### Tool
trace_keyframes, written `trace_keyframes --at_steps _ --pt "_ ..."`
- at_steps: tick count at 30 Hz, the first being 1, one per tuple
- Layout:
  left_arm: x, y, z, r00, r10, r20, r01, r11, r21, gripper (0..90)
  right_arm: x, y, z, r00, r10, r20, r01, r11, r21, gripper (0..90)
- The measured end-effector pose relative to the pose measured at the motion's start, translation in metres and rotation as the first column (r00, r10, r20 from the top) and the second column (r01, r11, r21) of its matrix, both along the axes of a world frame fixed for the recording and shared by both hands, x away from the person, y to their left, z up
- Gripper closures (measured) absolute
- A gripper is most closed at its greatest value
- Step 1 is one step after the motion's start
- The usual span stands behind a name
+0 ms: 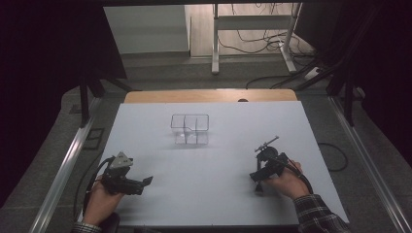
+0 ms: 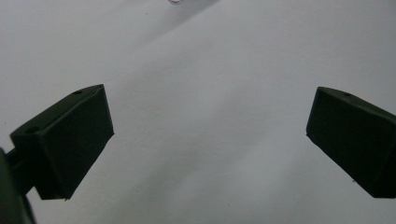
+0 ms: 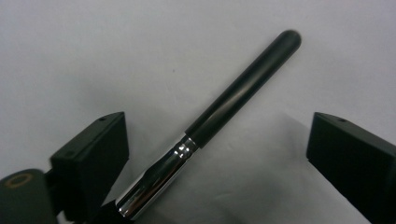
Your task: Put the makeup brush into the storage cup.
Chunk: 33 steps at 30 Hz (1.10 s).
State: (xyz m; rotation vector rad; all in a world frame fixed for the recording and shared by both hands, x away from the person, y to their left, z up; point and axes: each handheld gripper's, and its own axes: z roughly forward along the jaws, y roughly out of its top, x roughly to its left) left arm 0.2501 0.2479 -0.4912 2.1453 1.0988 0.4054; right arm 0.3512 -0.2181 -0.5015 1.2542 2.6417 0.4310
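A large white rectangular table sheet (image 1: pixel 209 194) covers the work surface, with a strip of pale wooden tabletop (image 1: pixel 209 95) showing along its 12 o'clock edge. Toward 12 o'clock from the sheet's middle stands a clear plastic box with inner dividers (image 1: pixel 190 129), well apart from both hands.

At about 8 o'clock on the sheet the left gripper (image 1: pixel 145 181), black with a grey three-cornered plate on top, lies in the person's left hand (image 1: pixel 101 203), pointing toward 3 o'clock. In the left gripper view its jaws stand spread wide over bare white sheet, with nothing between them.

At about 4 o'clock the right gripper (image 1: pixel 265 158) sits in the person's right hand (image 1: pixel 284 183), above a plaid sleeve (image 1: pixel 318 213), and points toward 12 o'clock. Its jaws are parted and hold nothing. In the right gripper view, a slim brush handle, black with a shiny silver metal ferrule (image 3: pixel 219 109), lies on the sheet between them. The black end points to about 1 o'clock, and the silver end passes close by the left-hand jaw at 7 o'clock; whether it touches that jaw cannot be told. The right-hand jaw stands clear of the handle.
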Motion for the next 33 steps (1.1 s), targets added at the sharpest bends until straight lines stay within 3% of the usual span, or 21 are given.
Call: trace_keyframes --at_steps 3,7,8,12,15,21,33 --pt "0.000 0.000 0.000 1.0000 0.000 -0.001 0.000 1.0000 0.000 1.1 0.000 0.000 -0.003 0.9999 -0.001 -0.010 0.000 0.9998 -0.022 9.6" --pt "0.000 -0.001 0.000 1.0000 -0.003 -0.004 0.003 1.0000 0.004 1.0 0.000 0.000 -0.001 0.9995 0.003 -0.031 -0.003 0.9999 -0.015 19.6" --pt "0.000 -0.001 0.000 1.0000 -0.003 -0.004 0.003 1.0000 0.004 1.0 0.000 0.001 0.000 0.9995 0.005 -0.033 -0.005 0.9999 -0.016 27.4" --pt "0.000 0.000 0.000 1.0000 -0.004 -0.002 0.004 1.0000 0.003 1.0 0.000 -0.001 0.009 0.9972 0.031 -0.068 -0.034 0.9987 -0.038 75.8" --pt "0.000 0.000 0.000 1.0000 -0.007 0.004 0.007 1.0000 -0.001 0.9 0.003 -0.006 0.010 0.9939 0.042 -0.102 -0.044 0.9987 -0.025 77.4" --pt "-0.002 0.001 0.000 0.9993 -0.018 0.032 0.019 0.9995 -0.027 1.5 0.003 -0.007 0.011 0.9925 0.058 -0.108 -0.060 0.9981 -0.015 77.5" --pt "0.000 0.001 -0.001 0.9987 -0.037 0.035 0.039 0.9982 -0.045 1.3 -0.001 -0.010 0.024 0.9942 0.087 -0.063 -0.083 0.9948 0.059 77.4"
